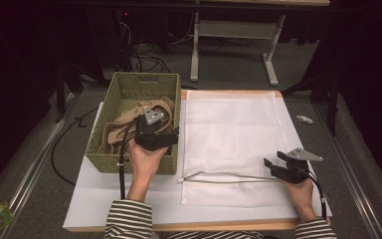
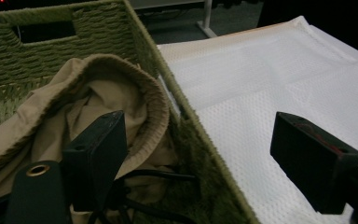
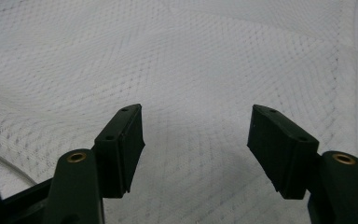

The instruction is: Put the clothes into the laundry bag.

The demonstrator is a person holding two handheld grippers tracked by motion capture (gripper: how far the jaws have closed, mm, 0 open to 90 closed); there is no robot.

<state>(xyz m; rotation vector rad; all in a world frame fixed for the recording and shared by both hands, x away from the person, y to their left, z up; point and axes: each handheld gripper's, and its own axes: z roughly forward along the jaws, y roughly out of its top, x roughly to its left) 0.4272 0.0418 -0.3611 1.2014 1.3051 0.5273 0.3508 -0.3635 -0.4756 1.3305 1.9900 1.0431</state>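
Now left gripper (image 1: 171,135) wide, empty, straddling basket (image 1: 113,88) wall; beige garment (image 2: 98,93) beneath.

Both grippers' fingers (image 2: 98,154) (image 3: 121,149) wide apart, empty.

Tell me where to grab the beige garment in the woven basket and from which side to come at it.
Take the beige garment by its thick ribbed hem, which arches up as a raised fold near the basket wall beside the mesh bag. Probably come from above with the left gripper, whose open jaws now straddle that wall, one jaw each side of the ridge.
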